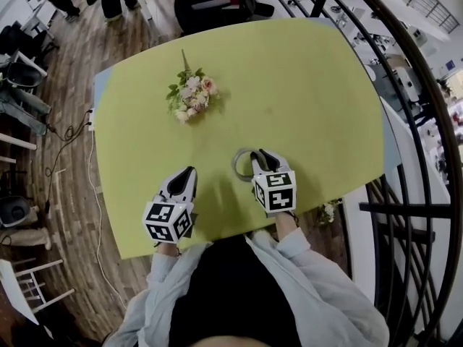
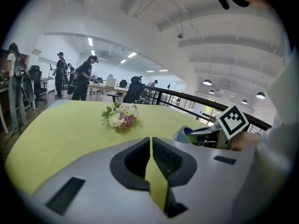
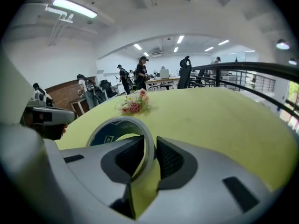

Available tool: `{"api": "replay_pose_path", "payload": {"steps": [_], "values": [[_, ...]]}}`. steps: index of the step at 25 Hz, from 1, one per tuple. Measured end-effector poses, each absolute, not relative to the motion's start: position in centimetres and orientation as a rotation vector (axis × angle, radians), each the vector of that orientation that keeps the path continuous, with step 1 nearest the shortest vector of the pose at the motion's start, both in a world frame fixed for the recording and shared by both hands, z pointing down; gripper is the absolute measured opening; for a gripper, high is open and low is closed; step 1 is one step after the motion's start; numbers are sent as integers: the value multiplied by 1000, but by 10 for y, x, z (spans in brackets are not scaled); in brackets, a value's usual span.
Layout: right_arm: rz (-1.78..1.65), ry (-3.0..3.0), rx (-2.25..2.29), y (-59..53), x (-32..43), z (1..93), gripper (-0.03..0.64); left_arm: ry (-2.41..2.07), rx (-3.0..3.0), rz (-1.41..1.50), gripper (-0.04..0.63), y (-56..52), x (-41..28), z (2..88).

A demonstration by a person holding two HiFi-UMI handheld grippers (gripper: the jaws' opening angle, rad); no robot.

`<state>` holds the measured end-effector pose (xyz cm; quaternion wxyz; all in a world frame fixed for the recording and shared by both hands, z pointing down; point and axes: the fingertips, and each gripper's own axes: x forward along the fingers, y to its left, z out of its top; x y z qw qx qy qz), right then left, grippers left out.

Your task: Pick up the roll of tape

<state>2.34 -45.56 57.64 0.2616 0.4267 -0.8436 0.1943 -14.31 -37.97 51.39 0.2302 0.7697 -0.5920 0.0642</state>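
The roll of tape [image 1: 239, 166] is a thin grey ring with a blue inner face [image 3: 105, 133]. It stands on edge between the pads of my right gripper [image 3: 150, 143], which is shut on its wall, near the front of the yellow-green table [image 1: 304, 85]. In the head view the right gripper [image 1: 260, 155] points away from me, with the ring sticking out to its left. My left gripper [image 1: 187, 172] hovers to the left of it with its jaws together and nothing between them [image 2: 151, 141]. The left gripper view shows the roll [image 2: 186, 134] off to its right.
A small bunch of pink and white flowers [image 1: 192, 96] lies on the table further back and to the left. A black railing [image 1: 405, 121] curves along the right side. An office chair [image 1: 213, 6] stands beyond the far edge. Several people [image 3: 140, 76] stand at desks in the background.
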Motion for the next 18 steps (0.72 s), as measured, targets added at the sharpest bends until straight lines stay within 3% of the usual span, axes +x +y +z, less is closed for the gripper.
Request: {"api": "replay_pose_path", "payload": {"steps": [18], "values": [[632,-2359,1489,-382,24,498,91,-1488,2305,165,31,-335,-161,468]]}}
